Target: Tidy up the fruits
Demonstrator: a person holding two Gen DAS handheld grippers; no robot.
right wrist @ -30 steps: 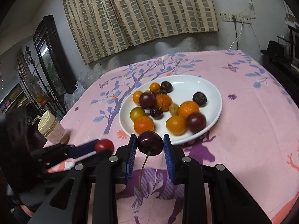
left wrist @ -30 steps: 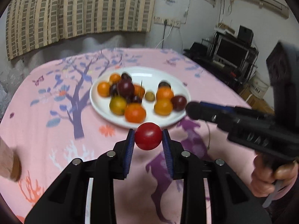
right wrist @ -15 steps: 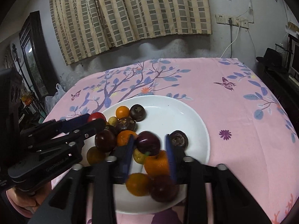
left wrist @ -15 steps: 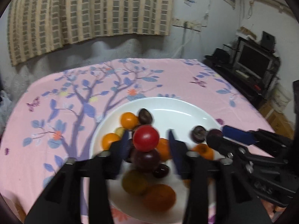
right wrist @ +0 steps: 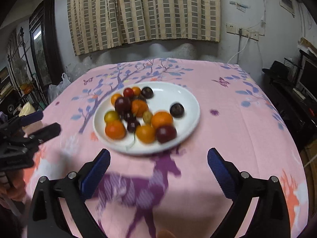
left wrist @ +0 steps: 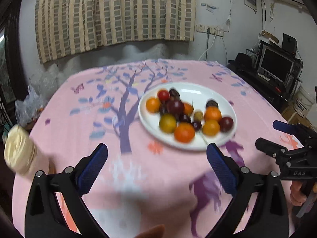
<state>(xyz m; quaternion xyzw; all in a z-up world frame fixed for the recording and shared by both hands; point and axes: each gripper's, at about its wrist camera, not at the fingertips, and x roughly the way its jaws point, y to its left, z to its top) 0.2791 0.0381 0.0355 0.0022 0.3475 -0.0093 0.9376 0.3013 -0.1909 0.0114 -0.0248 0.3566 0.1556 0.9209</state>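
A round table under a pink tablecloth (right wrist: 227,134) printed with trees and a deer stands before a striped curtain (right wrist: 144,11). The white plate (right wrist: 186,103) sits mid-table, well back from every edge, with bare cloth all around it. On it lie the fruits: a red cherry tomato (left wrist: 163,95) at the far left rim, a dark cherry (right wrist: 133,126) with its stem toward the near rim, oranges and plums packed touching. The left gripper (left wrist: 156,165) is spread wide and holds nothing, short of the plate. The right gripper (right wrist: 158,167) is equally wide and empty, also on the near side. A cream-lidded jar (left wrist: 18,152) near the table's left edge is blurred; fruit outlines are smeared, so some kinds cannot be told.
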